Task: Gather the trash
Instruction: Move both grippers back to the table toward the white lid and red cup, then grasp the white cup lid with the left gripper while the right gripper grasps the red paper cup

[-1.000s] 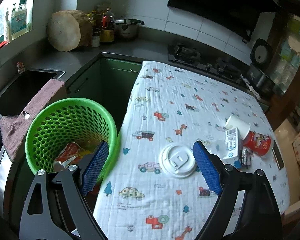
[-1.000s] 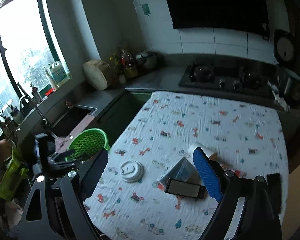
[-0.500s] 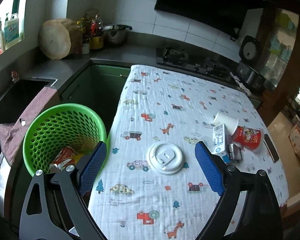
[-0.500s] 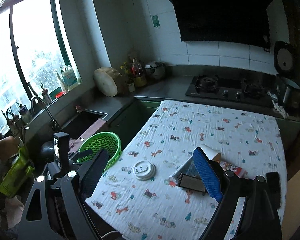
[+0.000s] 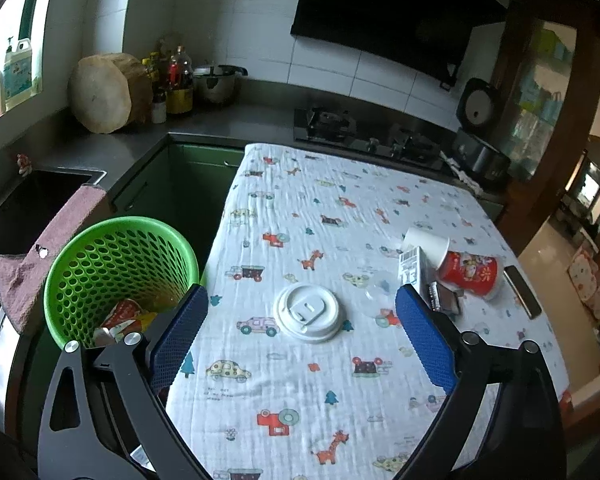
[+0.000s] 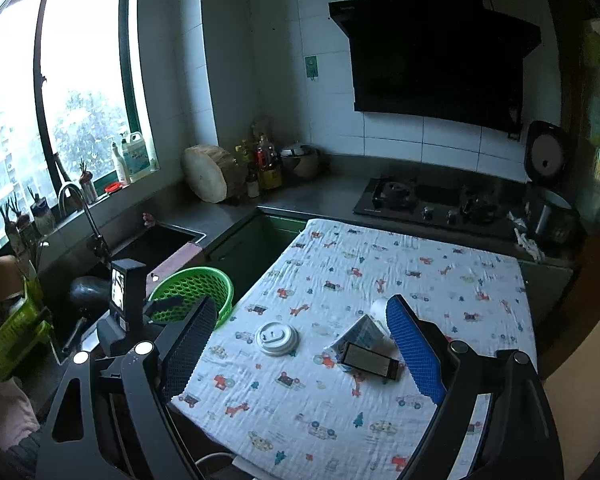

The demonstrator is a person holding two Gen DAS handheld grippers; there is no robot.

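Observation:
A white cup lid (image 5: 308, 312) (image 6: 277, 337) lies flat on the printed tablecloth (image 5: 340, 208). Right of it sit a white paper cup (image 5: 427, 244), a small milk carton (image 5: 411, 271) (image 6: 361, 334), a red cup (image 5: 469, 273) on its side and a dark flat box (image 5: 444, 301) (image 6: 370, 360). The green basket (image 5: 116, 264) (image 6: 194, 289) beside the table's left edge holds wrappers (image 5: 120, 320). My left gripper (image 5: 300, 340) hangs above the lid, its jaws opening, with nothing between them. My right gripper (image 6: 298, 344) is open and empty, high over the table's near end.
A dark phone (image 5: 522, 297) lies near the table's right edge. A sink (image 5: 28, 208) with a pink cloth (image 5: 56, 240) is left of the basket. The counter behind carries a wooden block (image 5: 102, 94), bottles (image 5: 176, 80), a pot and a gas hob (image 5: 364, 136).
Both grippers have pulled back and risen, so the table looks smaller and farther. The left jaws have spread wider. The trash on the cloth has not moved.

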